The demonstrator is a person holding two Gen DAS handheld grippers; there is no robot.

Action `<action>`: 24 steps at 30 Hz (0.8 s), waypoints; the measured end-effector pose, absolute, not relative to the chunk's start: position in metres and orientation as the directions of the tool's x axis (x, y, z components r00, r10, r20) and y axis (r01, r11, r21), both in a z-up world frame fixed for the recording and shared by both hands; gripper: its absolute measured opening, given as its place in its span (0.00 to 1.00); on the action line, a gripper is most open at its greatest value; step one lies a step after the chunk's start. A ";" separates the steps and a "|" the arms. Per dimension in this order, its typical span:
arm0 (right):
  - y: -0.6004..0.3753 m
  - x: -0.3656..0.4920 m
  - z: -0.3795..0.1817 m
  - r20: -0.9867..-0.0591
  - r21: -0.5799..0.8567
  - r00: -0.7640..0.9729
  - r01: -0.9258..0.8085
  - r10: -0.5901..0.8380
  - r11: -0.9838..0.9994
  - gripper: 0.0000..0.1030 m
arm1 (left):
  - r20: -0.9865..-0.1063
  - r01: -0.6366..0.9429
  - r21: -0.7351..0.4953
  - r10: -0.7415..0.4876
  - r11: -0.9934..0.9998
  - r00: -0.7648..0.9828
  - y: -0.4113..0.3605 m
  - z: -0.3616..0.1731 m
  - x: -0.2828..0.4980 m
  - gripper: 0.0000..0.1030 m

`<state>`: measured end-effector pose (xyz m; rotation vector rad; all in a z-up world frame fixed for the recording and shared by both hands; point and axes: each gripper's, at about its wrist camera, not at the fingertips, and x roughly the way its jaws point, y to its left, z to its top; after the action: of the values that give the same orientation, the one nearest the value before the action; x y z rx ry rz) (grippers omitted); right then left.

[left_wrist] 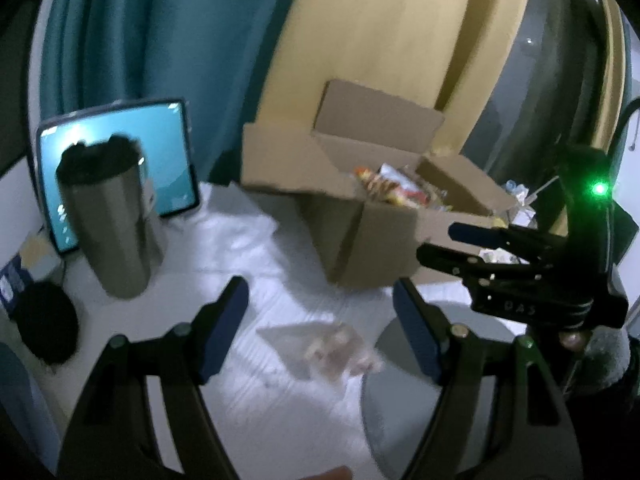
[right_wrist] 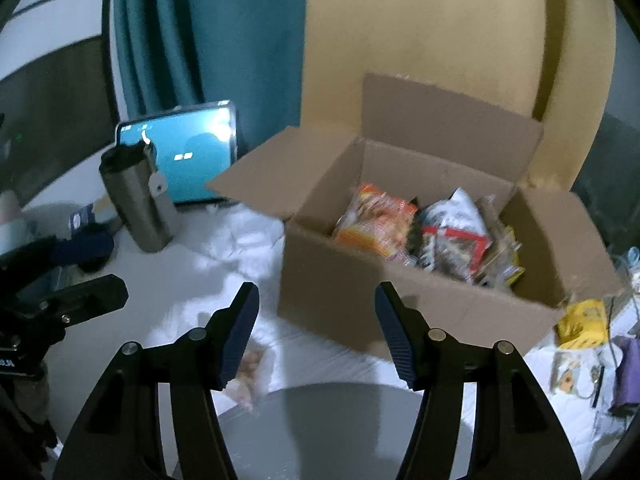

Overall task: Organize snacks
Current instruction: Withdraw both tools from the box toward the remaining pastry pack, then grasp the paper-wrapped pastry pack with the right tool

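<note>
An open cardboard box (right_wrist: 352,280) stands on a white cloth and holds several snack packets, among them an orange one (right_wrist: 376,220) and a white-and-red one (right_wrist: 452,228). The box also shows in the left wrist view (left_wrist: 372,240). A clear bag of pale snacks (left_wrist: 336,348) lies on the cloth between the fingers of my left gripper (left_wrist: 320,320), which is open and empty. The bag also shows beside the left finger in the right wrist view (right_wrist: 250,372). My right gripper (right_wrist: 316,324) is open and empty in front of the box; it also shows in the left wrist view (left_wrist: 456,242).
A steel tumbler (left_wrist: 108,220) stands at the left before a lit tablet (left_wrist: 160,152). A grey round plate (right_wrist: 312,428) lies at the near edge. A yellow packet (right_wrist: 584,320) and small items lie right of the box. A teal curtain hangs behind.
</note>
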<state>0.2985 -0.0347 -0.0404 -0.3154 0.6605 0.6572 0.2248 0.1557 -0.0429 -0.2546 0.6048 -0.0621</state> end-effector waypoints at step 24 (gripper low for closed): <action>0.035 0.281 -0.143 -0.805 0.009 0.400 -0.728 0.437 0.685 0.73 | -0.656 -0.151 -0.314 -0.099 0.937 0.748 0.206 -0.122 0.199 0.74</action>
<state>0.2811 0.0345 -0.1426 -0.3734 0.8863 0.7587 0.1993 0.2063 -0.1220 -0.3625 0.7290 0.0292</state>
